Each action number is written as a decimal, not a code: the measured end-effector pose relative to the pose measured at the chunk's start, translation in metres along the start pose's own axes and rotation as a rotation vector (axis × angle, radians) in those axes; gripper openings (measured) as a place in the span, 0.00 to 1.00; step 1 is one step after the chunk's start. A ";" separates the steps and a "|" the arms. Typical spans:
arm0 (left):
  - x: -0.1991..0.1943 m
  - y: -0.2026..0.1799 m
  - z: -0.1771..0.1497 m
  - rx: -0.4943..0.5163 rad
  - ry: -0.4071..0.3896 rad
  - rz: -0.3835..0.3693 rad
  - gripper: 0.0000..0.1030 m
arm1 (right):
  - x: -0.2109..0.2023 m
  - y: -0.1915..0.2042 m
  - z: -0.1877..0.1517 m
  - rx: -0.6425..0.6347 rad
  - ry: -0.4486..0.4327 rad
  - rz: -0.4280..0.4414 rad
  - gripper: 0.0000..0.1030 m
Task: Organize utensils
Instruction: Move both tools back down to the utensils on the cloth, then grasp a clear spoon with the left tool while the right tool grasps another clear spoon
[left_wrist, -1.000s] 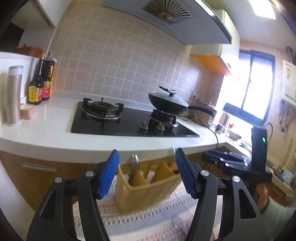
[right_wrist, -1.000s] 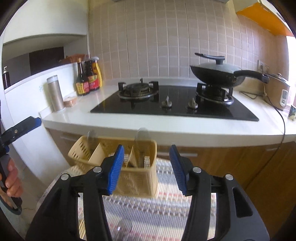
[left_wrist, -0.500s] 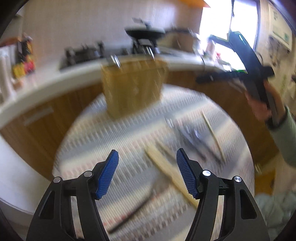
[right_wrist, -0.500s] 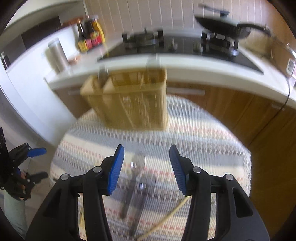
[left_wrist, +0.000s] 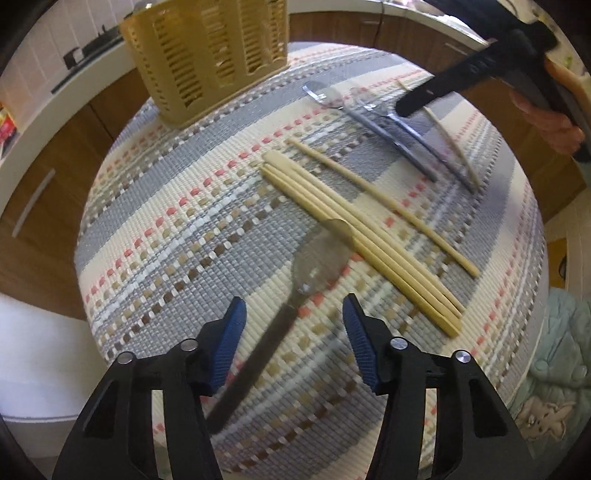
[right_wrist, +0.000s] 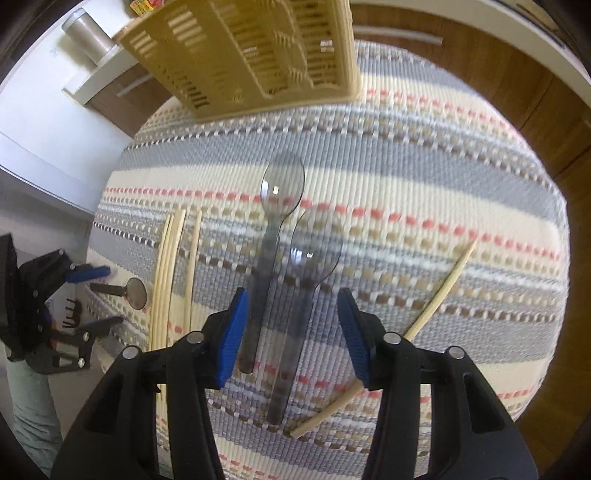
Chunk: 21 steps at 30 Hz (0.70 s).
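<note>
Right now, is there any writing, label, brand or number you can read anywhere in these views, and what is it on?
None can be read.
Red and yellow label at the left view's edge: print too small and cut off.
Bottle labels at the right view's top edge: cropped and blurred.
Basket, spoons and chopsticks: no markings visible.

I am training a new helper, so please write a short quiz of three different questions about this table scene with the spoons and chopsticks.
1. True or false: the left gripper is already clamped on the spoon.
2. How many clear spoons lie between the fingers of the right gripper? A) one B) two C) four
3. Fill in: the yellow basket stands on the striped ____.

Key:
1. False. Its jaws are closing, but the pads stand apart from the handle.
2. B
3. mat
</note>
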<state>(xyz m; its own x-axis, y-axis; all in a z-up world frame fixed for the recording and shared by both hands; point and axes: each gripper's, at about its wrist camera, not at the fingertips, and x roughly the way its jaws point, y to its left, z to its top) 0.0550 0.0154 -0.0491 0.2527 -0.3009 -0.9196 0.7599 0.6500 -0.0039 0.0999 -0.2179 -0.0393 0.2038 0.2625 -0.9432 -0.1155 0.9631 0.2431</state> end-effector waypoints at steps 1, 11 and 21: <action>0.004 0.003 0.004 -0.007 0.018 -0.010 0.44 | 0.003 -0.001 0.001 0.013 0.015 0.006 0.39; 0.017 0.008 0.025 -0.034 0.159 0.021 0.34 | 0.026 0.008 0.006 0.035 0.062 -0.056 0.27; 0.021 0.004 0.039 -0.159 0.163 0.103 0.09 | 0.046 0.040 0.006 -0.023 0.054 -0.181 0.11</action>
<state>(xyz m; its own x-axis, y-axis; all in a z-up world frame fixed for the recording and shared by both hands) 0.0865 -0.0157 -0.0527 0.2136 -0.1192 -0.9696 0.6285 0.7766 0.0430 0.1099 -0.1671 -0.0716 0.1713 0.0812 -0.9819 -0.1037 0.9926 0.0640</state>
